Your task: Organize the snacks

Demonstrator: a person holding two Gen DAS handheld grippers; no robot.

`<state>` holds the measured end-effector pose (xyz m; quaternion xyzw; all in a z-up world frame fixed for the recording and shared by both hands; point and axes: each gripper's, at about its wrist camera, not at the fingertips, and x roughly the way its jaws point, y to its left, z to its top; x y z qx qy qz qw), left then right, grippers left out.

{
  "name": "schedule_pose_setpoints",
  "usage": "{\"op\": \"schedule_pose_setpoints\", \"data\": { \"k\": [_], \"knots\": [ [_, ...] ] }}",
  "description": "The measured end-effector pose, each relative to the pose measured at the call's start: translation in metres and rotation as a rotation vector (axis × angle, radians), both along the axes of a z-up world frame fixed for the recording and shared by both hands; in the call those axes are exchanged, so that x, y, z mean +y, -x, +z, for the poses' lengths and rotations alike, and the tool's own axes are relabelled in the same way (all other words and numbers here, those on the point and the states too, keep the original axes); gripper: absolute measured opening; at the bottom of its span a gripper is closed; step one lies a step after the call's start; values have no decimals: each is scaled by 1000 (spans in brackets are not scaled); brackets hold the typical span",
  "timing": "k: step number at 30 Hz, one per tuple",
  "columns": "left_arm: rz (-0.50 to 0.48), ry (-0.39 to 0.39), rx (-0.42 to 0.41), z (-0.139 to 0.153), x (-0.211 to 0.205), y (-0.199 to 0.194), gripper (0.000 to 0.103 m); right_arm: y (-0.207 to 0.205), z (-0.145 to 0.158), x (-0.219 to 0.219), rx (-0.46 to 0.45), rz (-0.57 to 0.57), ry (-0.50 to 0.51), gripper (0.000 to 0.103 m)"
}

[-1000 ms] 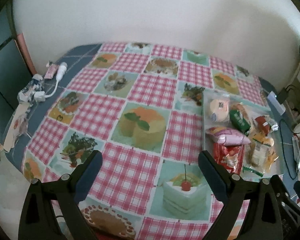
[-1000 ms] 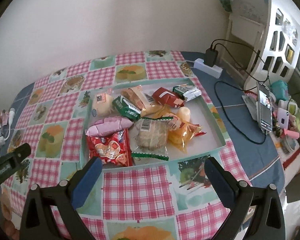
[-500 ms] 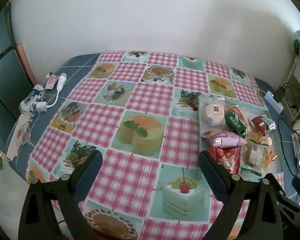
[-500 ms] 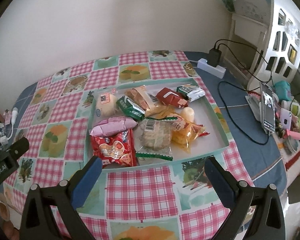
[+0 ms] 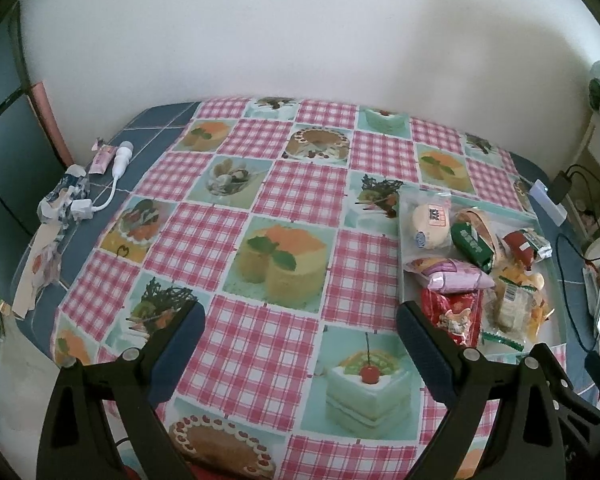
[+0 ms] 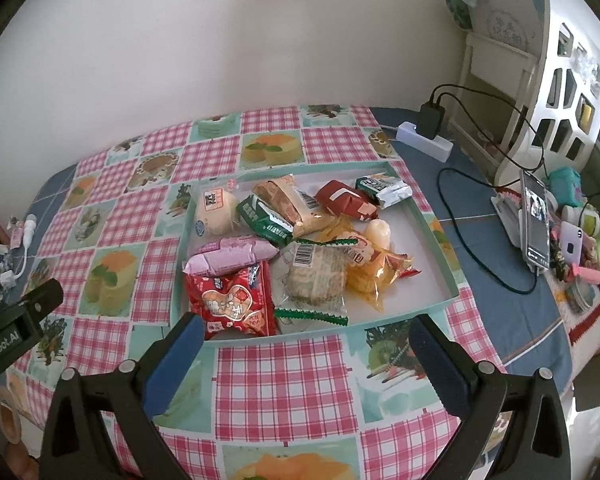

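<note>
The left gripper (image 5: 298,344) is held above the near part of the tablecloth (image 5: 300,196), its jaws spread wide and empty, over a pink-checked square with a cherry cake slice print just to the right. The right gripper (image 6: 306,354) is likewise spread wide and holds nothing; it is positioned above the near edge of the tray (image 6: 446,256), a shallow pale-green-rimmed box with a white floor that lies on the right part of the table. All the snacks lie loose inside the tray. A red packet (image 6: 230,304) occupies the near left corner, with a pink packet (image 6: 232,256) just beyond it and a round bun in clear wrap (image 6: 216,210) at the far left. A green packet (image 6: 266,222) lies against a tan-wrapped pastry (image 6: 290,200) near the middle, and a dark red packet (image 6: 346,200) and a green-and-white packet (image 6: 384,190) sit towards the far right corner. A clear-wrapped biscuit with green toothed ends (image 6: 316,282) rests at the near middle, overlapping a yellow chip bag (image 6: 374,274). Right of the tray, on the blue part of the cloth, a power strip (image 6: 424,142) with a black charger and a propped phone (image 6: 534,218) stand apart from it. In the left wrist view, a white cable plug (image 5: 120,158) and crumpled wrappers lie at the far left edge of the table.
</note>
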<state>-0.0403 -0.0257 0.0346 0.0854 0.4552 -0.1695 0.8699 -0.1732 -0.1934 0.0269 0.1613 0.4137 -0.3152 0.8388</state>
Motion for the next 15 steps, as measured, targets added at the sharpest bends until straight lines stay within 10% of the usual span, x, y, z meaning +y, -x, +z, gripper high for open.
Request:
{"op": "schedule_pose_setpoints", "data": {
  "k": [15],
  "knots": [
    [-47, -32, 95, -17, -10, -3, 97, -1, -1, 0, 8, -1, -3, 103]
  ]
}}
